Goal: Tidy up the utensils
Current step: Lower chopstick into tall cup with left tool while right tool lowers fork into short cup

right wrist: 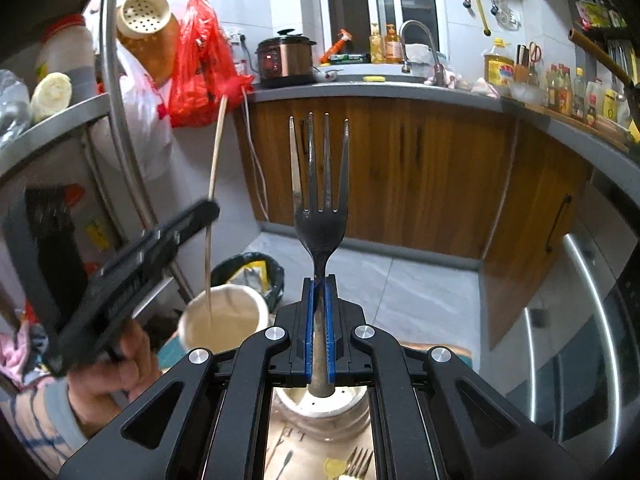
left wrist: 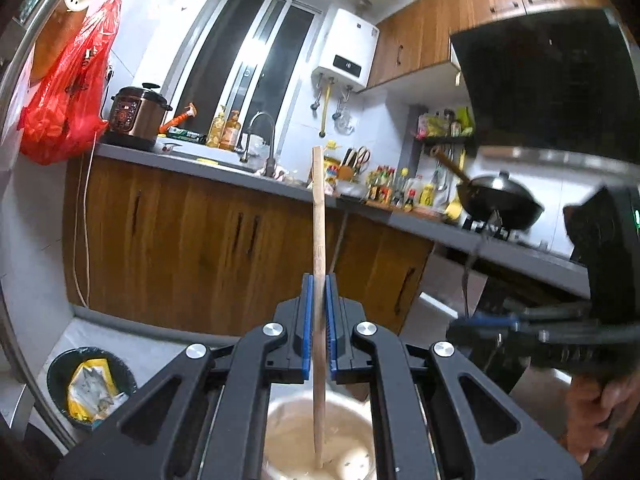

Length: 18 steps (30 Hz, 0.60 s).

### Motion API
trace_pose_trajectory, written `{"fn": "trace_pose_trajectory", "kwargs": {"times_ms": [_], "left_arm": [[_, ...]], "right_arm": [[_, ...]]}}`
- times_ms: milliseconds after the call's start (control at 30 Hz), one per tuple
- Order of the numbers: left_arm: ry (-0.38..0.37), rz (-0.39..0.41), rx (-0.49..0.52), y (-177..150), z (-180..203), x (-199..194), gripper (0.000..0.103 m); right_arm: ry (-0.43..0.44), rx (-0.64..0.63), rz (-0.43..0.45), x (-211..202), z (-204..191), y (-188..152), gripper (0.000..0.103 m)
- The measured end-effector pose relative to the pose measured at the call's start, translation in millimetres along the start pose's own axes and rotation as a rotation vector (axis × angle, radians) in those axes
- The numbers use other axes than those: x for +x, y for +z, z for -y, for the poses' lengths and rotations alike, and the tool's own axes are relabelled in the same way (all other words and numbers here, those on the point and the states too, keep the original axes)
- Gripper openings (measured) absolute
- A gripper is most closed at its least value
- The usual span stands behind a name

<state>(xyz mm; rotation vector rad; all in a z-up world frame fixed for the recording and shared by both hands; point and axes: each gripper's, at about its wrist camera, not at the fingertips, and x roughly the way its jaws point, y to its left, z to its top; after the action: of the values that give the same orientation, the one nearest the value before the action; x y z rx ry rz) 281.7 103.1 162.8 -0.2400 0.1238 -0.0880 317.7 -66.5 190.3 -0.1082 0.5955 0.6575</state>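
the left gripper point(left wrist: 319, 280) is clamped on one wooden chopstick point(left wrist: 319, 216), the blue pads pinching it about midway, so it stands nearly upright with its lower tip hanging inside the cream cup point(left wrist: 320, 440) below. the right gripper point(right wrist: 319, 280) is closed on a dark metal fork point(right wrist: 320, 208), gripped on the narrow neck just under the bowl, tines pointing up toward the wooden cabinets point(right wrist: 400, 168), its handle end hanging just over a second white holder point(right wrist: 320, 404) with small holes in its floor

by my reckoning the chopstick is light and stiff but smooth and round, so it could swivel or slide between the pads if tilted; holding it near the middle, as now, keeps it balanced. the fork is heavier and rigid, slick metal; the neck is a fair place to hold it, though the heavy head above could tip it over, so a hold lower on the handle might sit steadier

counting: one chopstick held, one fork held, two holders, and at least one more fork point(right wrist: 356, 462) lying on the surface at the bottom of the right view, beside a thin utensil i can't make out. on the floor there's one bin point(left wrist: 92, 388)
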Motion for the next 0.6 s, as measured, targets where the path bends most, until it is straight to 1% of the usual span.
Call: {"fn": "trace_pose_trajectory", "kwargs": {"times_ms": [167,267,433,600], "left_arm": [[0.008,-0.035,-0.002,-26,-3,-9,0.006],[0.04,-0.068,0.016,-38,-4,-14,0.006],[0.101,-0.131,0.07,-43,0,-9,0.006],[0.131,-0.171,0.078,-41,-1,-6,0.006]], "right_arm": [[0.001,-0.005,-0.052,21,0,-18,0.006],[-0.001,-0.003,-0.088,32,0,-29,0.006],[-0.004,-0.002,-0.138,46,-2,-41,0.006],[-0.009,0.002,-0.171,58,-4,-43,0.006]]}}
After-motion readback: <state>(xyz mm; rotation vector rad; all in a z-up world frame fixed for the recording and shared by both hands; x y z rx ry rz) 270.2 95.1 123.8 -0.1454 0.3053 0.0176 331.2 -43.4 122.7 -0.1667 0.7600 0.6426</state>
